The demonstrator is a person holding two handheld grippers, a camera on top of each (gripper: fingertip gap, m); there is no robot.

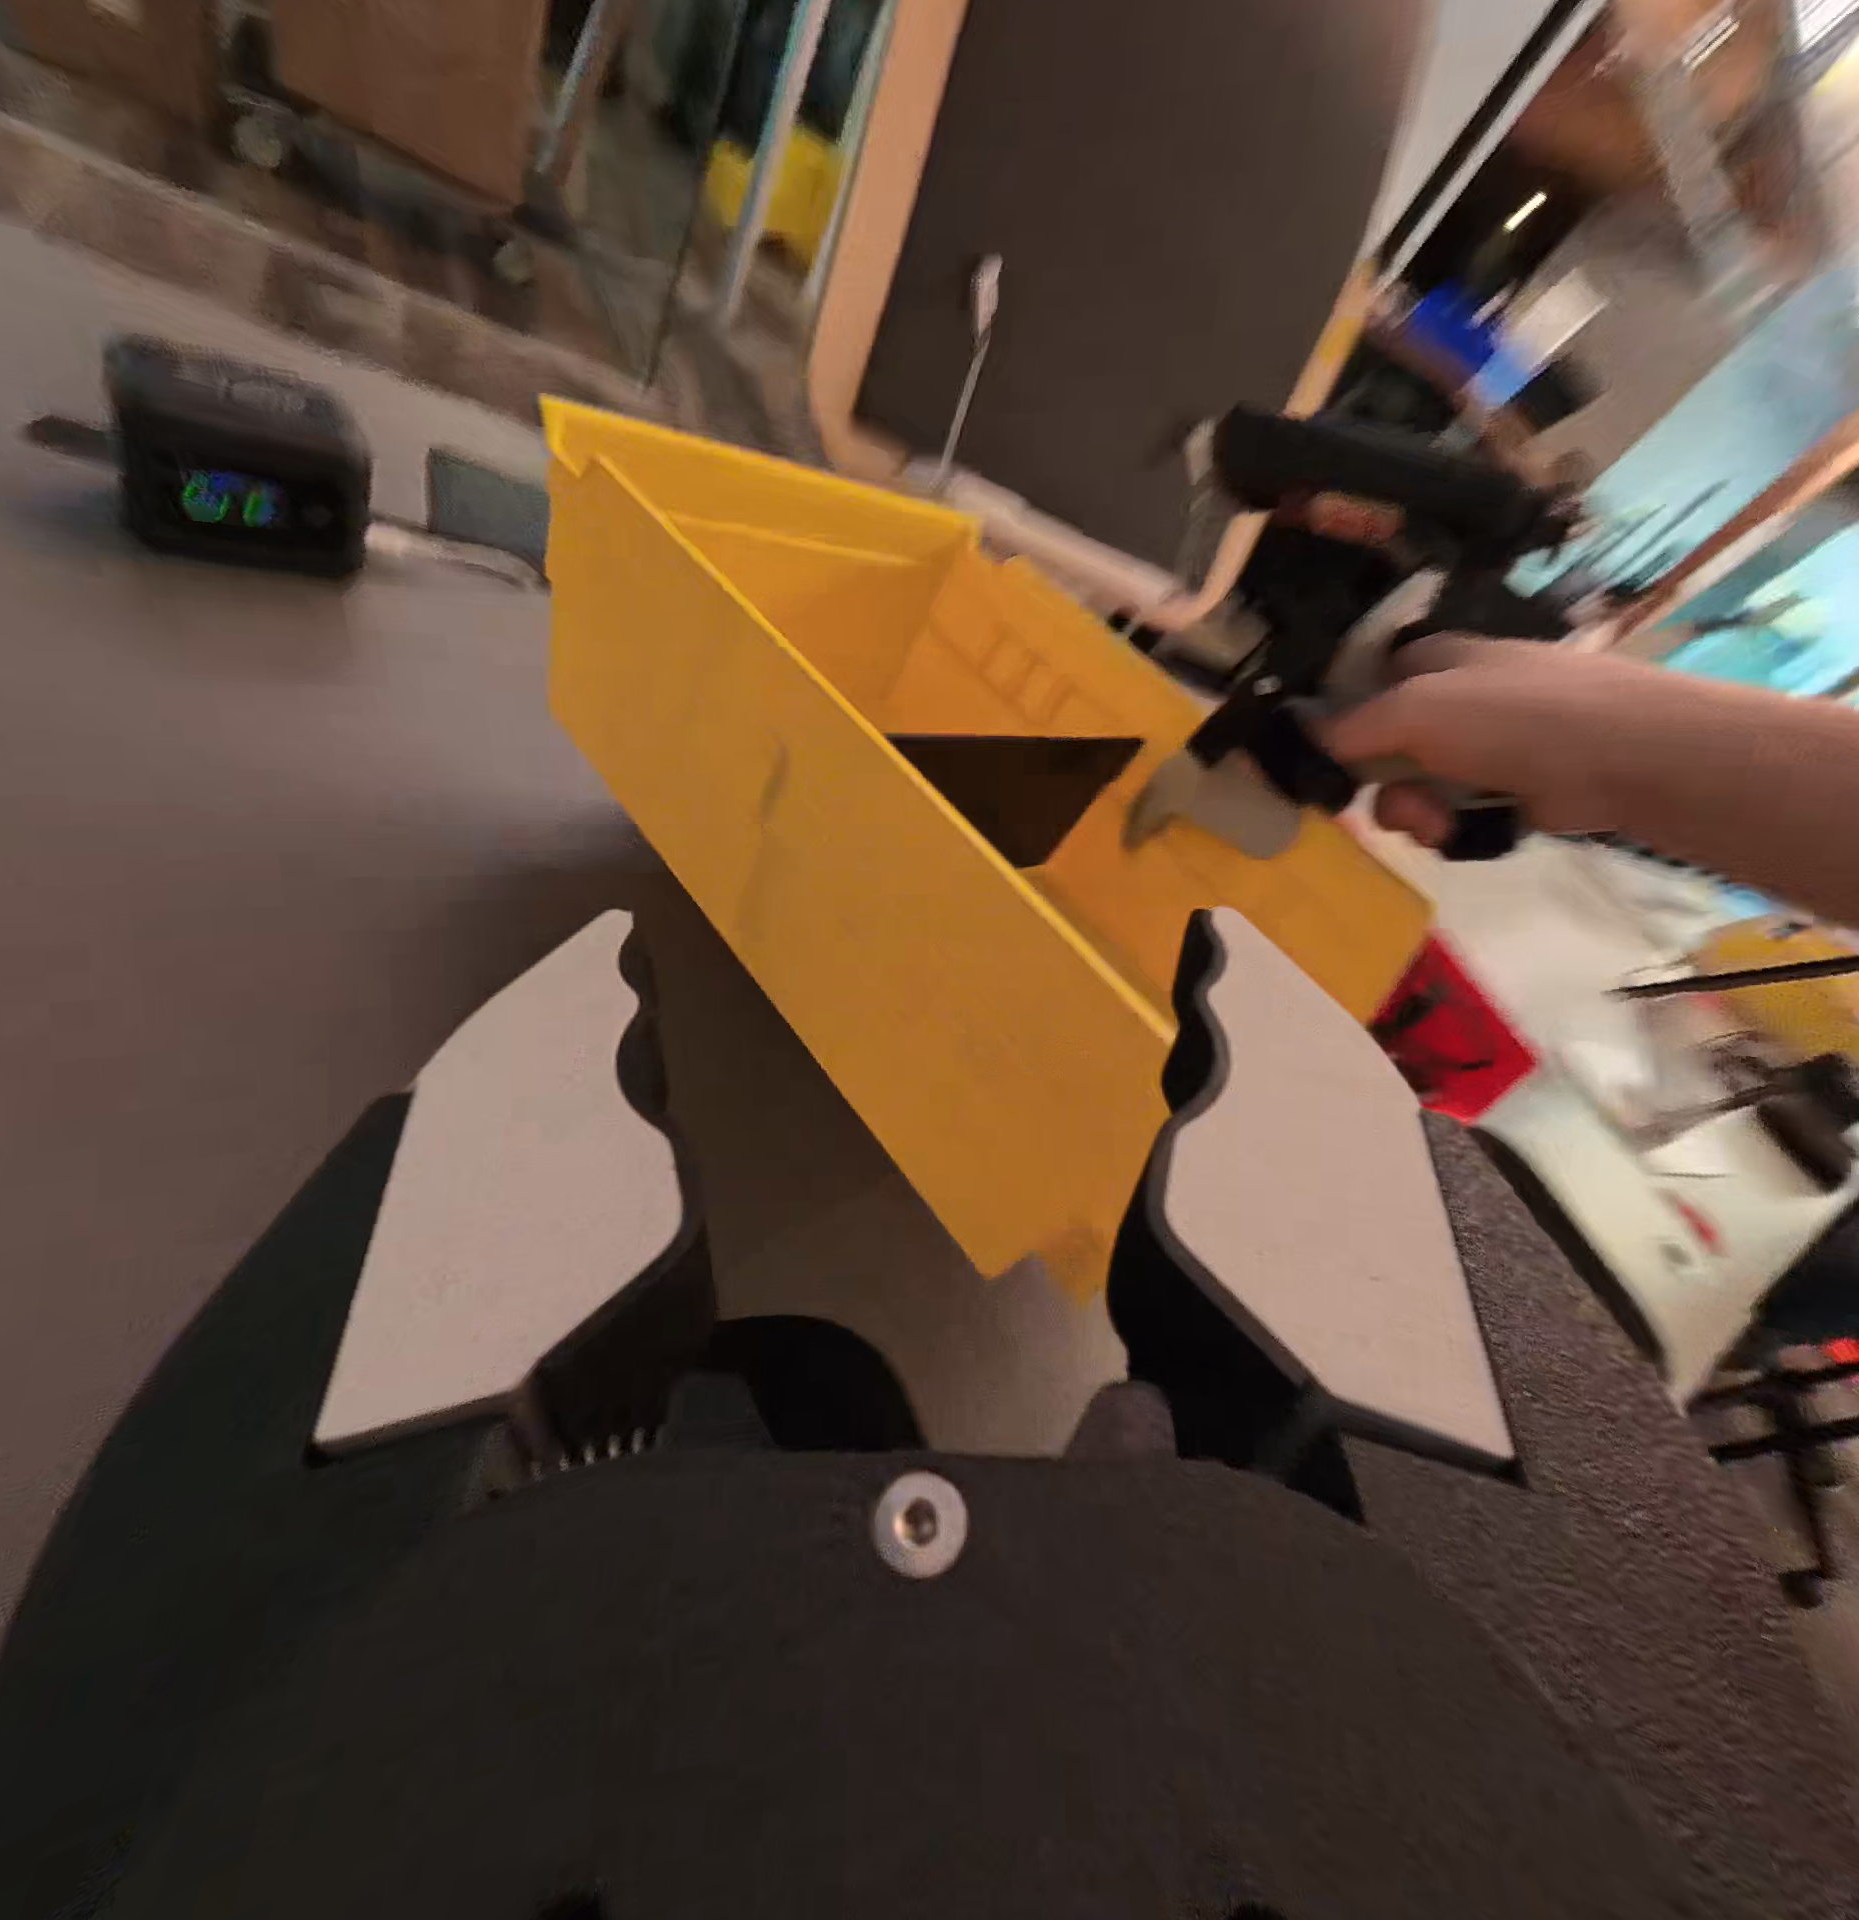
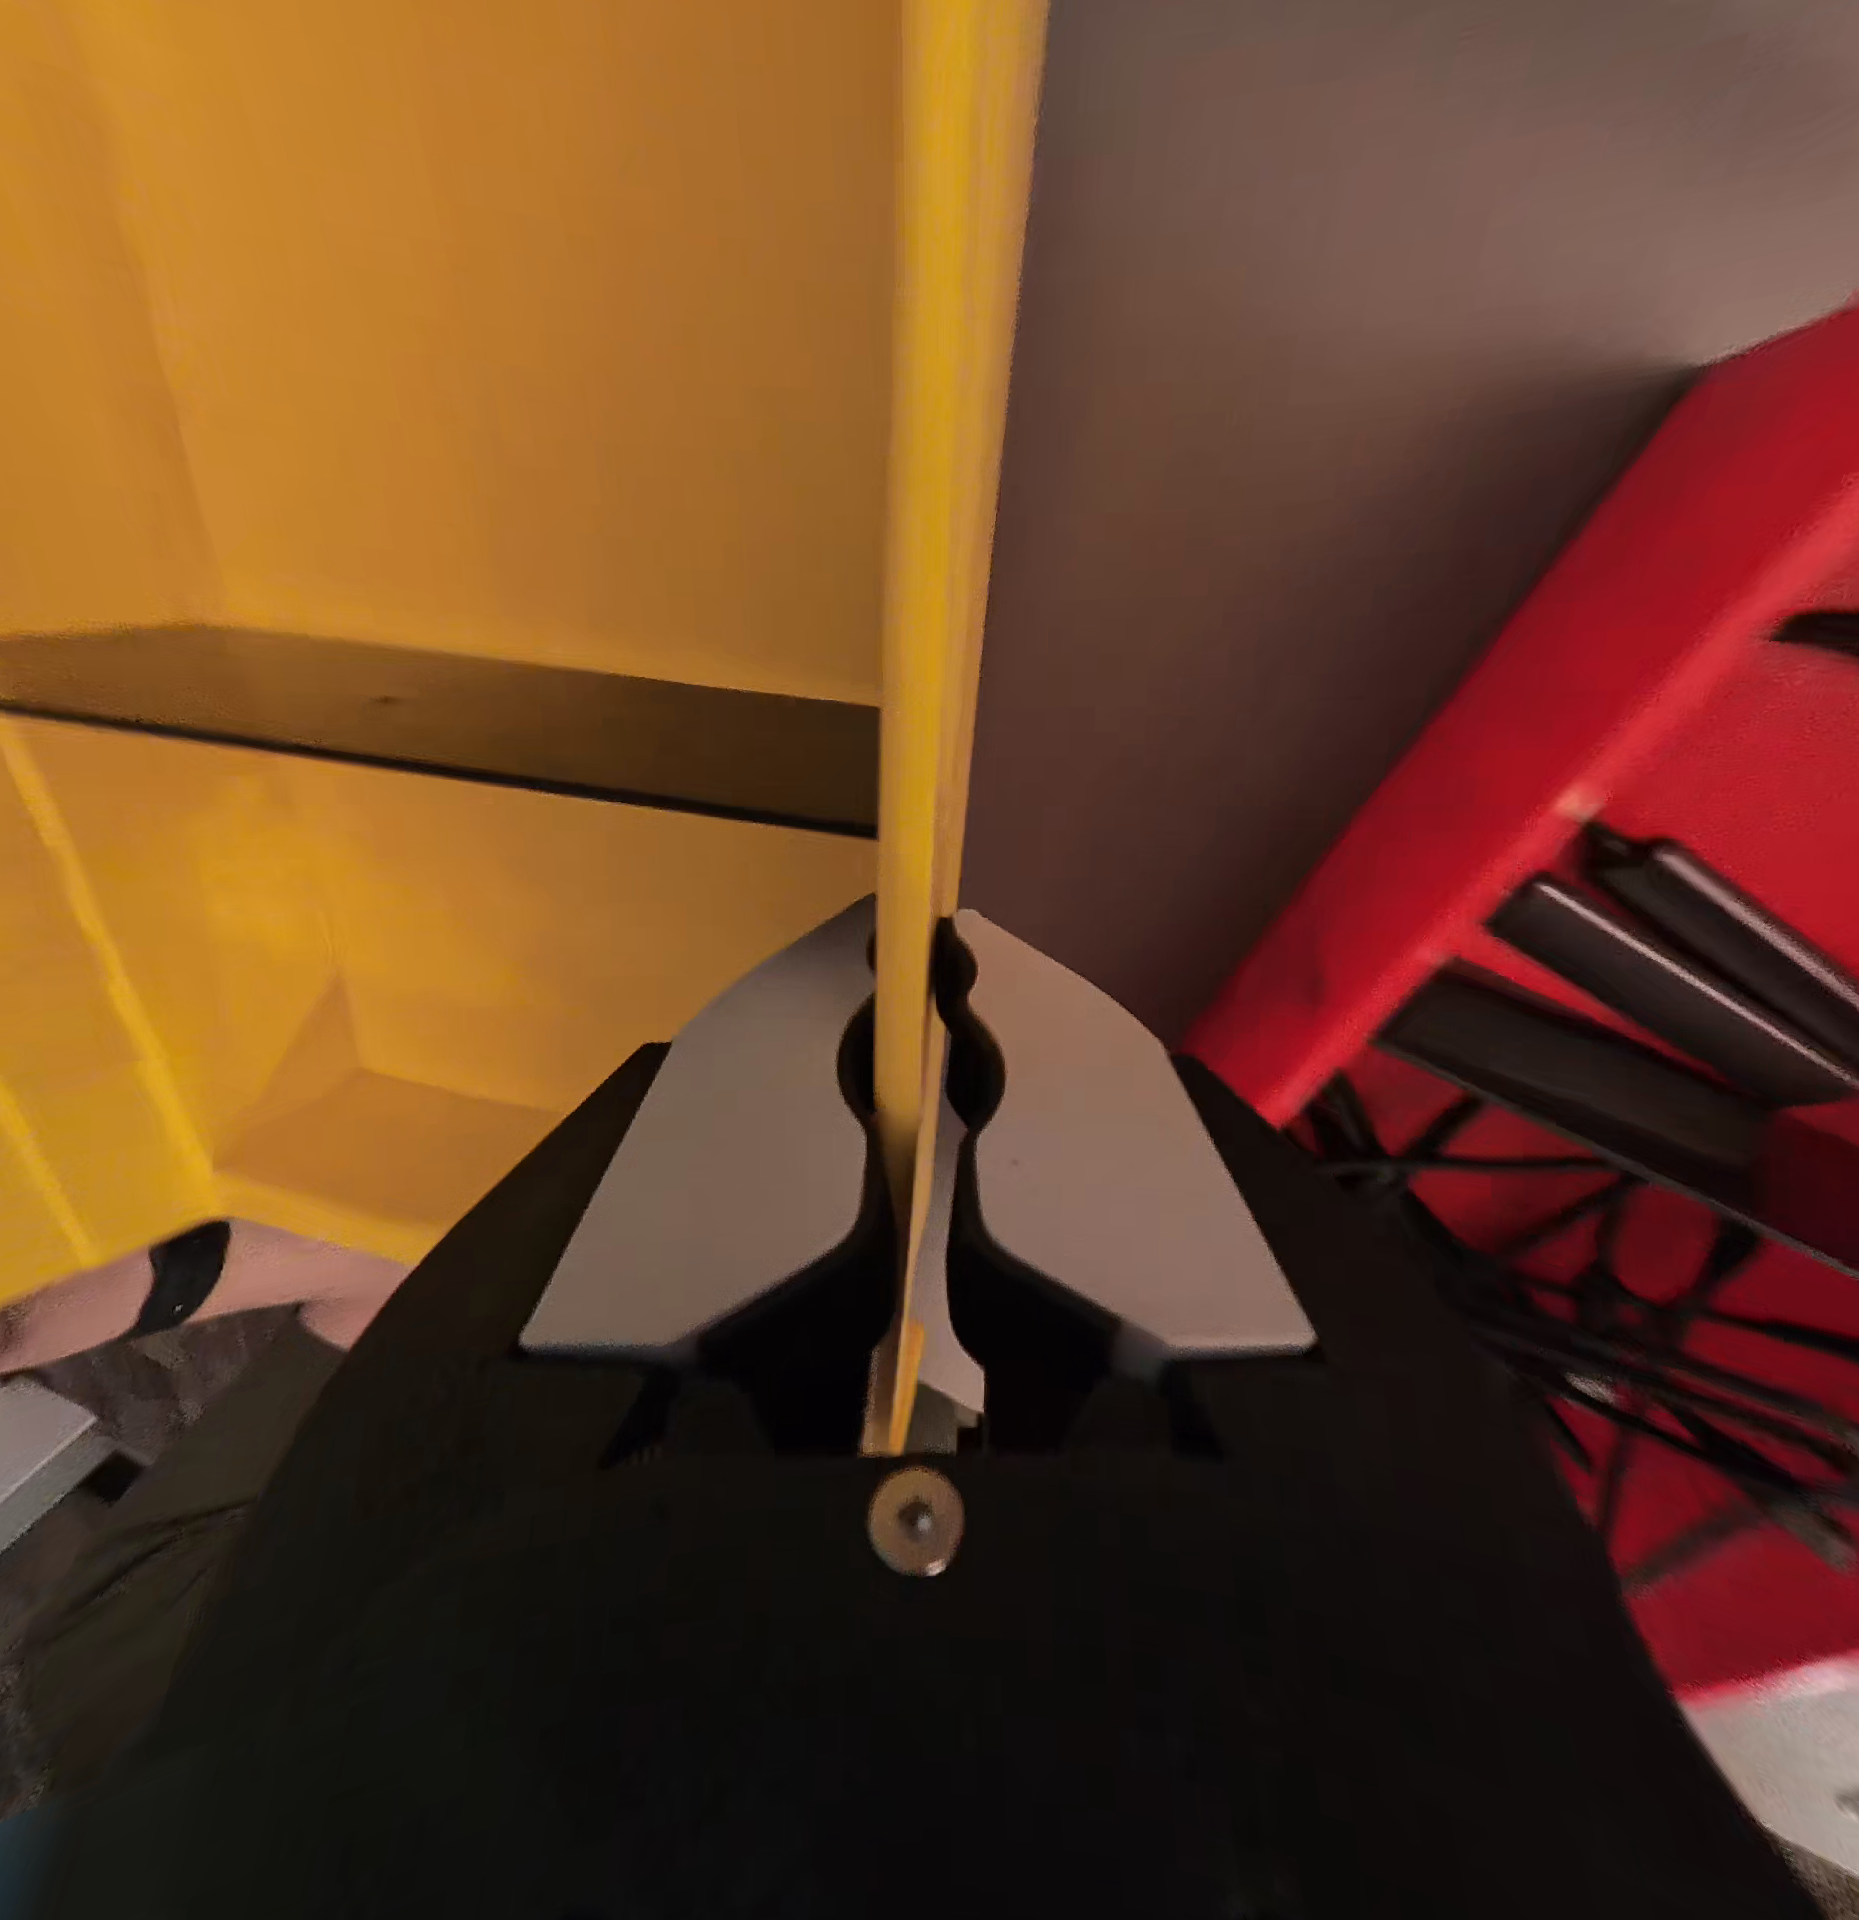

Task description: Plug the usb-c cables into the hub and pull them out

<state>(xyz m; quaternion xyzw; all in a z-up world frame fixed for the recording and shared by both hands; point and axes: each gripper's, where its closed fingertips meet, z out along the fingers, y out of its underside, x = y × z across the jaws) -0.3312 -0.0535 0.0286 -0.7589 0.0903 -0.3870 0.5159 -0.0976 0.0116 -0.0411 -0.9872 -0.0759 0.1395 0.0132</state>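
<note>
One yellow plastic bin [image 1: 852, 831] hangs tilted: my right fingers [image 2: 909, 935] clamp its wall, my left fingers [image 1: 914, 925] gape beside it. One red bin [image 2: 1590, 748] holds several black cables [image 2: 1631, 1226]. One black hub [image 1: 239, 457] sits on the grey counter [image 1: 229, 779].

Smooth matt yellow plastic bin [image 1: 800, 790], thin-walled, and inside it a dark flat divider [image 2: 437, 717] with a dull sheen. Matt grey tabletop [image 1: 229, 779]. Glossy red plastic bin [image 2: 1527, 727]. Left tongs [image 1: 914, 1039]: pale smooth pads, grainy black plastic body, a shiny metal screw.

Grey tabletop [image 1: 229, 831], dark wall panel [image 1: 1112, 260], bright windows [image 1: 1756, 436] beyond.
</note>
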